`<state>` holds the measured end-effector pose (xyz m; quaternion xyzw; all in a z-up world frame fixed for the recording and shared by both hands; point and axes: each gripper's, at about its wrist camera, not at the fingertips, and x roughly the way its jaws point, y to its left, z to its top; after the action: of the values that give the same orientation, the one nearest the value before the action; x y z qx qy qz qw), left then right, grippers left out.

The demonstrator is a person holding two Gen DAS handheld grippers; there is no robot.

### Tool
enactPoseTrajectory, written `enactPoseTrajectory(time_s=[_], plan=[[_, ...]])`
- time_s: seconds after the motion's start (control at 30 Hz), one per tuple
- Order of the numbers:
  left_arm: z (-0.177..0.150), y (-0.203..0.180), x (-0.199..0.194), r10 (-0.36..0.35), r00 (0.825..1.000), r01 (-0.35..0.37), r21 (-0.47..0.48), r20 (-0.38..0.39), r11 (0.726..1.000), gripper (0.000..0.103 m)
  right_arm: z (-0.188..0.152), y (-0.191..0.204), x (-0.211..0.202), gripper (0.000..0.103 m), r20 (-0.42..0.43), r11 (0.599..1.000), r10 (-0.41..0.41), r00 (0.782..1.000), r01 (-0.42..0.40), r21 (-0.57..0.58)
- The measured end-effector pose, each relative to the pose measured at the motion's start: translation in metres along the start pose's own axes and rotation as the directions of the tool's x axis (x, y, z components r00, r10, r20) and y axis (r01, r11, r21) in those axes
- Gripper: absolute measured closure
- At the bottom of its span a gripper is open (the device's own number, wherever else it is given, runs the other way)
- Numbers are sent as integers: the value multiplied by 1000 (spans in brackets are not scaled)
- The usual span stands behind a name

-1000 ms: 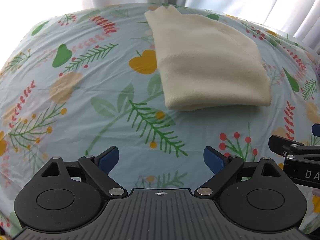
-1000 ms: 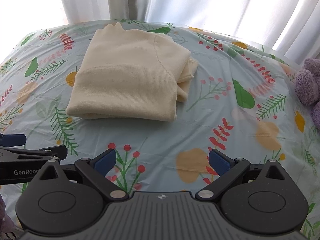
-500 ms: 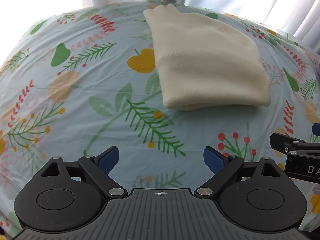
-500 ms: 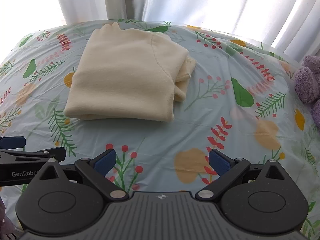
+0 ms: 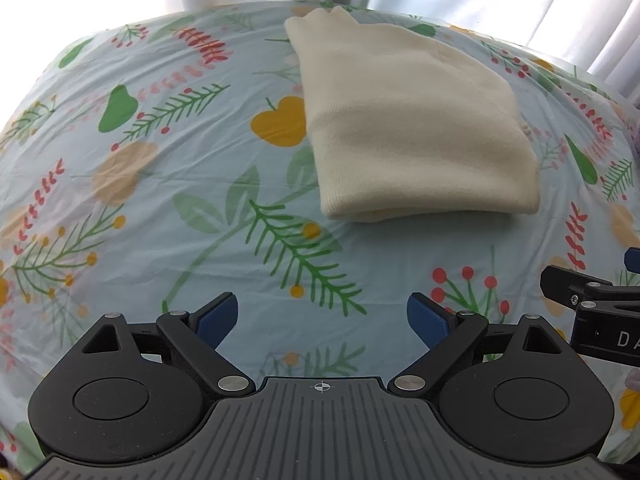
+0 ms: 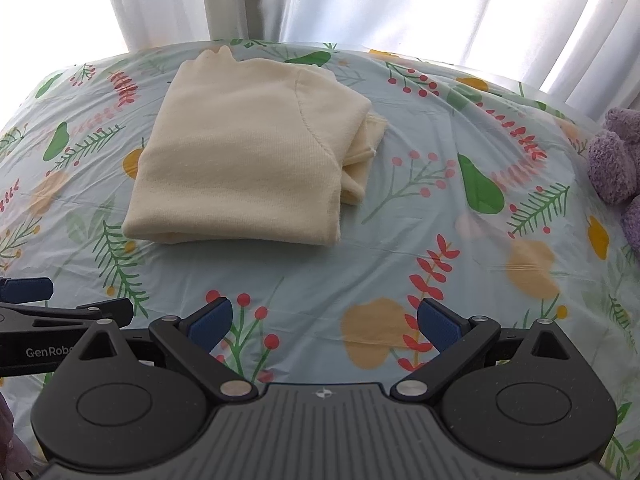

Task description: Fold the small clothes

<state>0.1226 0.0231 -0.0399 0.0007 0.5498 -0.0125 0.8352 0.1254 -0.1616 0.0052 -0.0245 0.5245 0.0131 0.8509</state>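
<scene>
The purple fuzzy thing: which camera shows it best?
The right wrist view: the purple plush item sits plainly at the right edge of the floral tablecloth. The left wrist view catches at most a blurred sliver of it at its right border.

Left gripper [image 5: 323, 317] and right gripper [image 6: 325, 320] side by side, jaws spread, empty.

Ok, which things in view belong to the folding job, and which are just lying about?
Part of the job:
- cream garment, lying folded on the floral tablecloth
- left gripper, fingers apart, holding nothing
- right gripper, fingers apart, holding nothing

Just lying about:
- purple plush toy at the cloth's right edge
- white curtains behind
</scene>
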Motion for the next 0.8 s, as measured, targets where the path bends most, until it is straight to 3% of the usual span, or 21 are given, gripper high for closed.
enactPoseTrajectory(time_s=[0.8], plan=[[2, 3, 0, 4, 1000, -4, -2, 6, 1000, 8, 1, 2, 2, 4, 1, 1000, 3, 1000, -3, -1]])
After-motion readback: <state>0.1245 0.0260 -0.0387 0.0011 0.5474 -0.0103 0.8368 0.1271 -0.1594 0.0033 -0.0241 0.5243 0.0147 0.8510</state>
